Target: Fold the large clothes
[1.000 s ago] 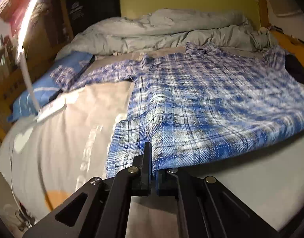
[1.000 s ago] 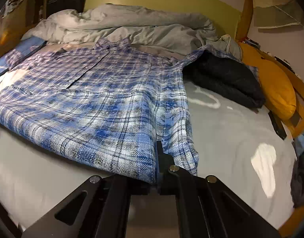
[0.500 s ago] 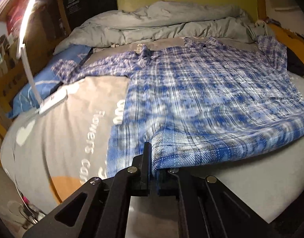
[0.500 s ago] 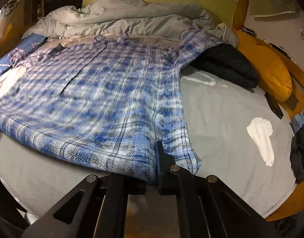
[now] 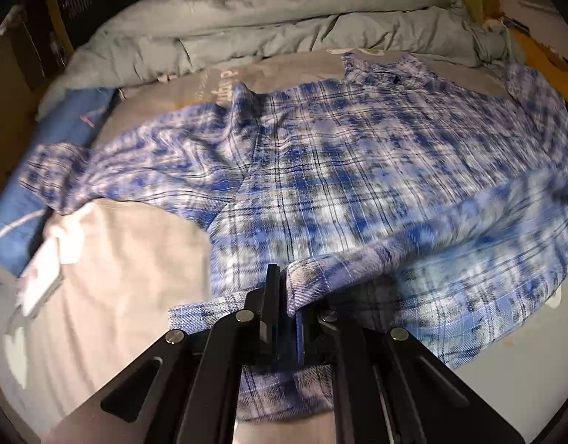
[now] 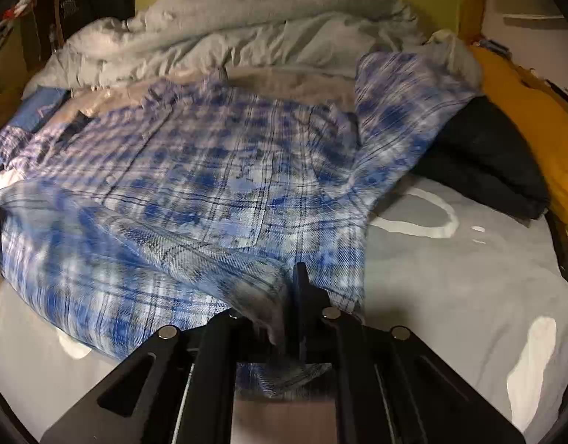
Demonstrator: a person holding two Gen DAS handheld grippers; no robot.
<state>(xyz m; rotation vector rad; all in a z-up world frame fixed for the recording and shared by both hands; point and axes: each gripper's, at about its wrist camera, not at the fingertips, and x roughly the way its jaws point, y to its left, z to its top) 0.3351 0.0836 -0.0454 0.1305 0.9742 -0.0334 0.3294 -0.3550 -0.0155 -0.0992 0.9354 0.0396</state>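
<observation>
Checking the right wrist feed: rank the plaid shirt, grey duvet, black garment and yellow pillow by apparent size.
1. plaid shirt, though nearness inflates it
2. grey duvet
3. black garment and yellow pillow: too close to rank.

Dim warm light, motion blur, fisheye edges

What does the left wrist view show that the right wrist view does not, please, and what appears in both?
Only the left wrist view shows the white card-like item on the beige patch. Only the right wrist view shows the black garment and yellow pillow. Both share the plaid shirt, hem lifted toward the collar, and the grey duvet. Each sees its own gripper, left gripper and right gripper, jaws opening with hem between.
</observation>
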